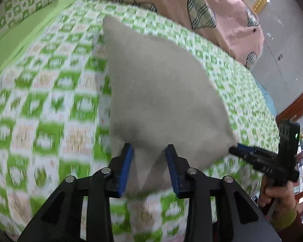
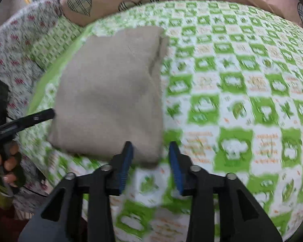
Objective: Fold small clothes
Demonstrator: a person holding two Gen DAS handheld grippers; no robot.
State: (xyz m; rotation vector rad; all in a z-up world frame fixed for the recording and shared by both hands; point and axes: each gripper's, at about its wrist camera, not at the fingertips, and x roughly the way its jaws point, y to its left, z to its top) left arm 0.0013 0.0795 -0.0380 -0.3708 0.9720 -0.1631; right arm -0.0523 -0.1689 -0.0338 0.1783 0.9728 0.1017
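Since the grey cloth (image 2: 109, 92) already lies as a compact, layered rectangle on the bed (image 2: 242, 92), we judge the folding mostly done; stacked edges show along its far right side, and what remains looks like a last fold or a tidy-up, though both views are blurred. Our left gripper (image 1: 149, 165) has its fingers spread, with the near left part of the cloth lying between them; we cannot tell whether the pads touch the fabric. Our right gripper (image 2: 151, 165) is spread too, and the near right corner of the cloth sits just at its left finger (image 2: 126, 161), the rest of the gap showing only bedsheet. Neither gripper pinches anything as far as we see. A pink quilt (image 1: 192, 0) with hearts lies beyond the cloth, apart from it.
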